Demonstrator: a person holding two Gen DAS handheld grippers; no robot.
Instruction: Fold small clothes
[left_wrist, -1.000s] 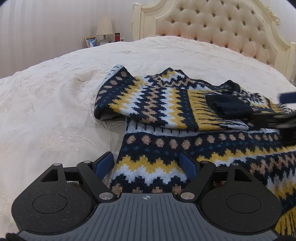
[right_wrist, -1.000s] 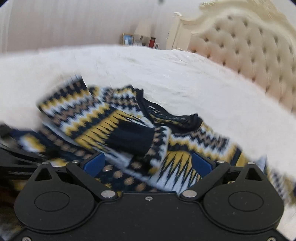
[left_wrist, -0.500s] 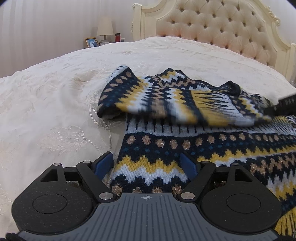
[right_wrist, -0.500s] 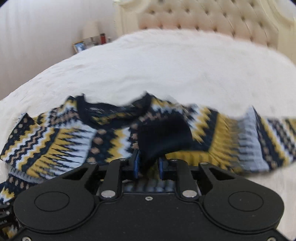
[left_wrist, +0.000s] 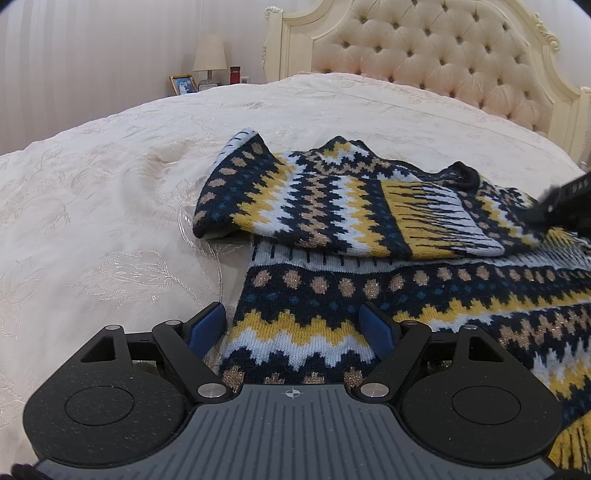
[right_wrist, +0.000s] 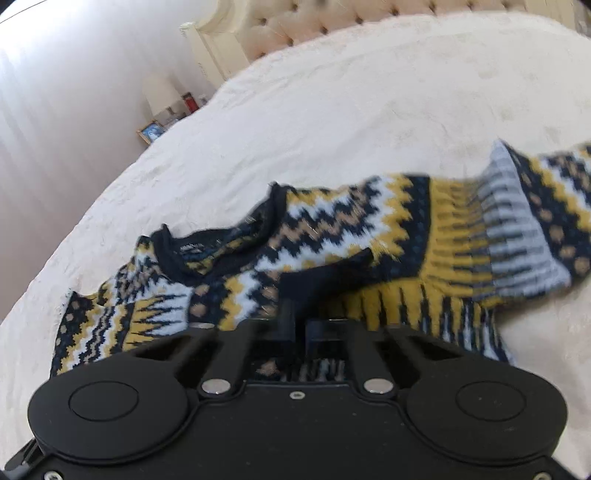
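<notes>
1. Left wrist view: the bed (left_wrist: 110, 206) carries everything, its flat cream cover giving a broad surface to fold on.
2. Spread across it lies the sweater (left_wrist: 369, 295), body flat, one sleeve (left_wrist: 332, 206) laid crosswise over the chest, likely a fold in progress.
3. Hovering over the hem, the left gripper (left_wrist: 291, 328) stands released, its blue pads astride the knit without pinching it, probably ready to pin or lift that edge.
4. Right wrist view: the right gripper (right_wrist: 299, 328) is clenched on the dark cuff (right_wrist: 317, 280), holding the sleeve end so it can be carried across.
</notes>
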